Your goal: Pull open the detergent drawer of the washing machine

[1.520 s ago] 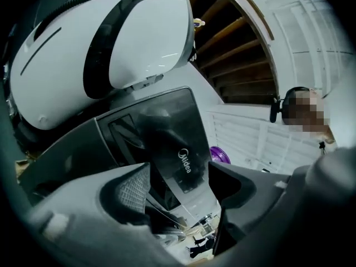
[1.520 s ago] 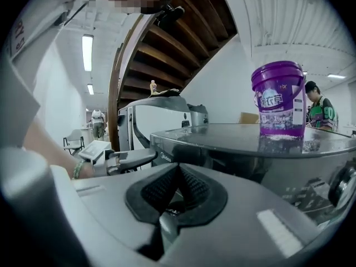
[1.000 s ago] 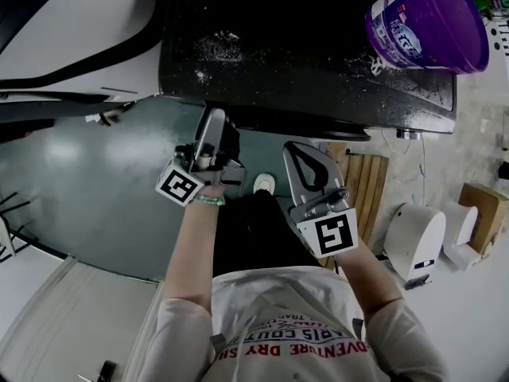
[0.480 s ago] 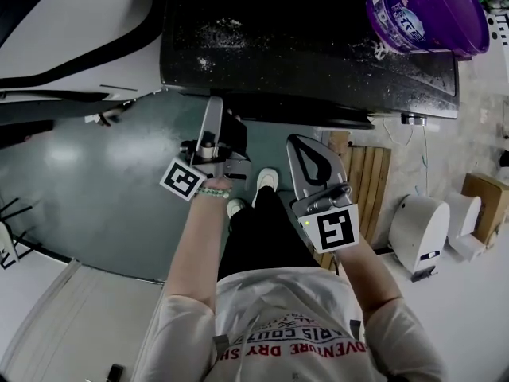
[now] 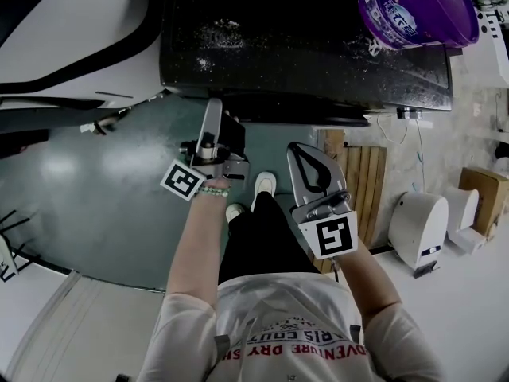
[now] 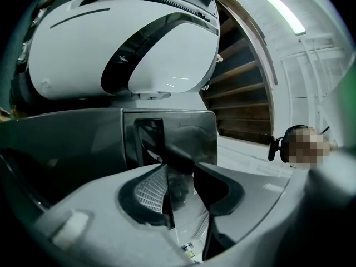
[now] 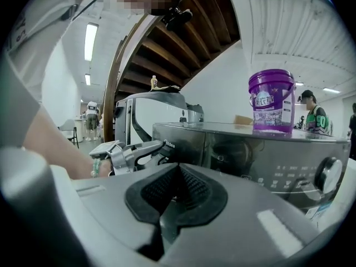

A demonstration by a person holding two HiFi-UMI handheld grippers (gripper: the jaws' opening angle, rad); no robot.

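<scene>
Grey-green floor (image 5: 95, 181) fills the middle of the head view, with the dark top of the washer (image 5: 302, 46) across the upper edge and a purple bucket (image 5: 417, 10) standing on its right end. A white machine (image 5: 71, 30) is just beside the washer on the left. The left gripper (image 5: 215, 106) lies rolled on its side, and its tips reach under the washer's front edge near the left corner. The right gripper (image 5: 302, 151) hangs apart from it, short of the washer, above the floor and beside wooden slats (image 5: 362, 181).

From the left gripper view the scene is turned sideways: the white machine is on top and the stairs (image 6: 239, 93) are at the right. The drawer (image 6: 189, 132) is the glossy dark panel straight ahead, at the washer's upper left corner, and it sits flush with the front, not pulled out. A dark recess (image 6: 149, 138) is cut into it. The jaws have just been closing. They now stand narrow, with their tips on the drawer's edge next to the recess and pinching it.

From the right gripper view the washer front runs across the middle, with the bucket on top and a knob (image 7: 328, 174) at the far right. At the washer's left corner the left gripper's tips touch the drawer. The right gripper's own jaws are together at the tips, and nothing is held between them.
</scene>
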